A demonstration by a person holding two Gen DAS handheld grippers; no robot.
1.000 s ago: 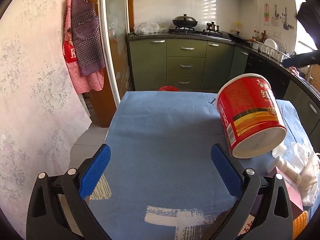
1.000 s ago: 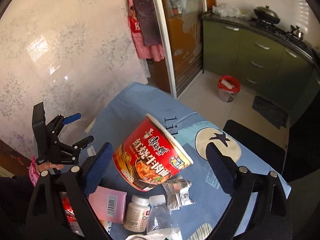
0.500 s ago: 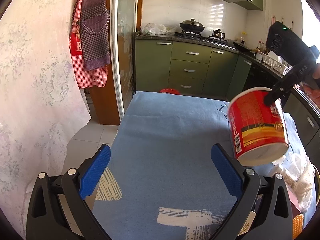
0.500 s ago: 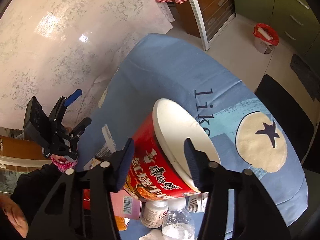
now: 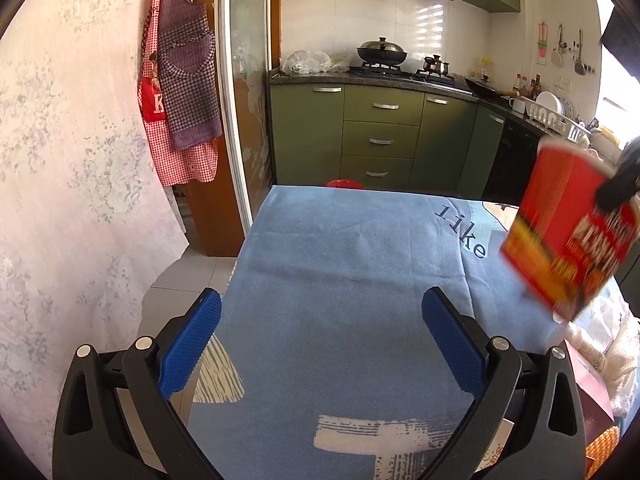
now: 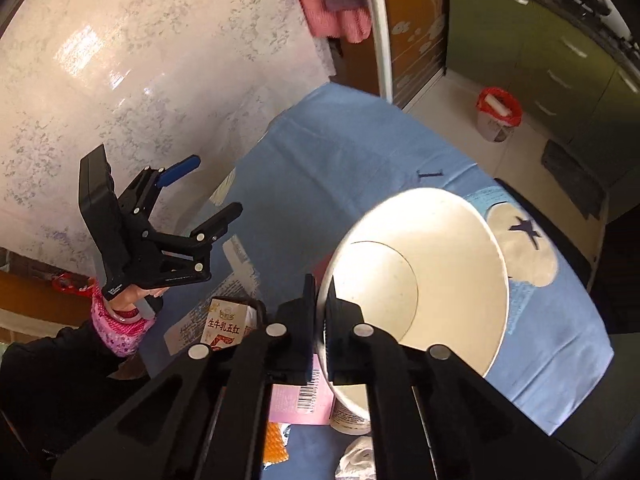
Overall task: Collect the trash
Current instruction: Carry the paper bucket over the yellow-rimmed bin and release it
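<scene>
- Lifted higher than before, our right gripper (image 6: 319,332) pinches the noodle cup (image 6: 420,276) rim between its jaws.
- Our left gripper (image 5: 320,336) holds its jaws wide, with only the counter (image 5: 340,280) between them.

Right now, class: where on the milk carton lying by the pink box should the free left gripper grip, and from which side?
Left gripper is open. Grip the milk carton across its flat side panels from above; its printed face looks up, and the pink box sits close by.
</scene>
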